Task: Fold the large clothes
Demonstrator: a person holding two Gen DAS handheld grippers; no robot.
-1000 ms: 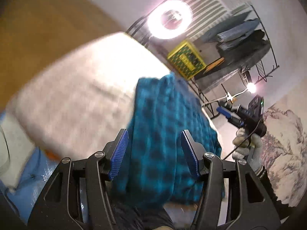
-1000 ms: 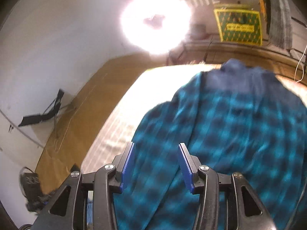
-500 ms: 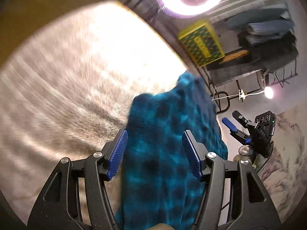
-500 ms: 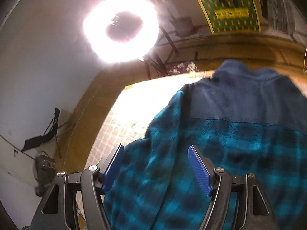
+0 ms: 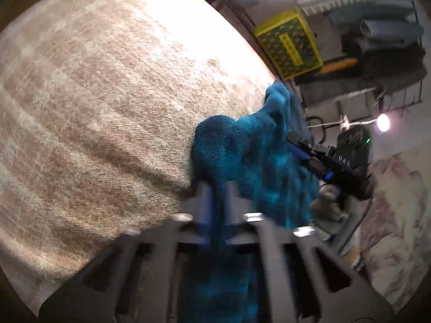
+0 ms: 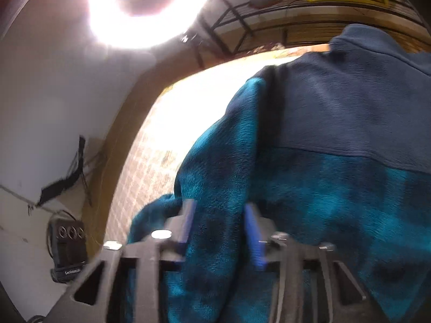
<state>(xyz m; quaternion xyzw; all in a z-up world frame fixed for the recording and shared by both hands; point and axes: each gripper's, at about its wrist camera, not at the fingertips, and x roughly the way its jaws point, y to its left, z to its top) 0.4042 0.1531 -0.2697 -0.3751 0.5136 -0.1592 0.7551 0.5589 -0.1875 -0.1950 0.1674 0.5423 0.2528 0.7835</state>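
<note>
Two grippers are working the same fleece (image 5: pixel 242 156) at once. At the bottom centre of the left view, your left gripper (image 5: pixel 218 196) is pinched tight on a fold of it, with the blurred pads together and teal cloth running between them toward the camera. At the bottom of the right view, your right gripper (image 6: pixel 219 226) has just been closing; a thick ridge of cloth is filling the gap between the blue pads (image 6: pixel 253 231), and they look to be pressing on it, though blur is leaving that uncertain.

You are taking hold for a fold, judging by both grips. Be sure each bite is catching every layer at the edge. Keep the two grips level with each other, so the fold line is running straight. Lift only enough to clear the pile, since plush cloth is likely dragging on the rug (image 5: pixel 107 107).

The fleece is lying on the pale rug, bunched toward the centre right of the left view. It is thick and fuzzy, in a teal and dark check. Higher in the right view, a plain navy yoke (image 6: pixel 350 102) and collar are topping it at the upper right. Beyond, a ring lamp (image 6: pixel 145 8) is glaring in the upper left.
</note>
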